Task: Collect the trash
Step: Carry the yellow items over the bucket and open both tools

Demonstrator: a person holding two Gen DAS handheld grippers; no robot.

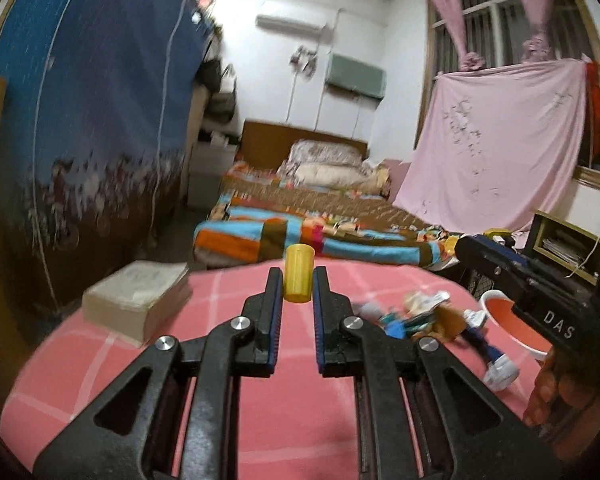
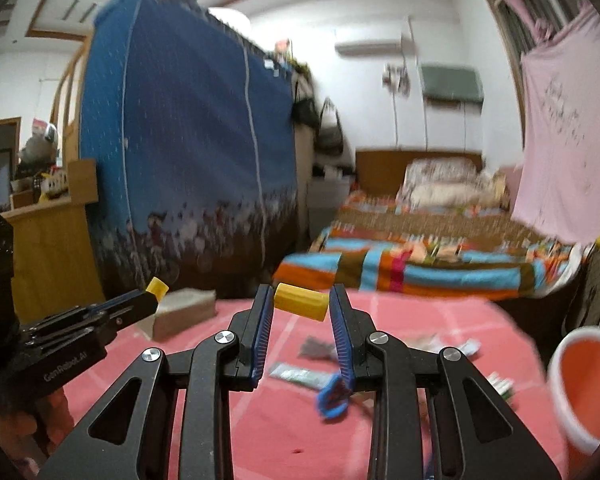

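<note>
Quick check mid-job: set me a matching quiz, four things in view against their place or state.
1 left-held tube
2 right-held tube
3 book
4 bucket

A yellow, gripped crosswise
B red inside, white rim, far right
C yellow, gripped upright
D flat on the pink cloth, at the left

Pairs: 1-C, 2-A, 3-D, 4-B

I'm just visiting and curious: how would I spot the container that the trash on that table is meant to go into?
Find the table with the pink checked cloth at the foot of the bed. At its right edge, beyond the scattered wrappers, stands an open bucket. It alone is a tall round vessel, white outside and orange-red inside, while the litter lies flat.
</note>
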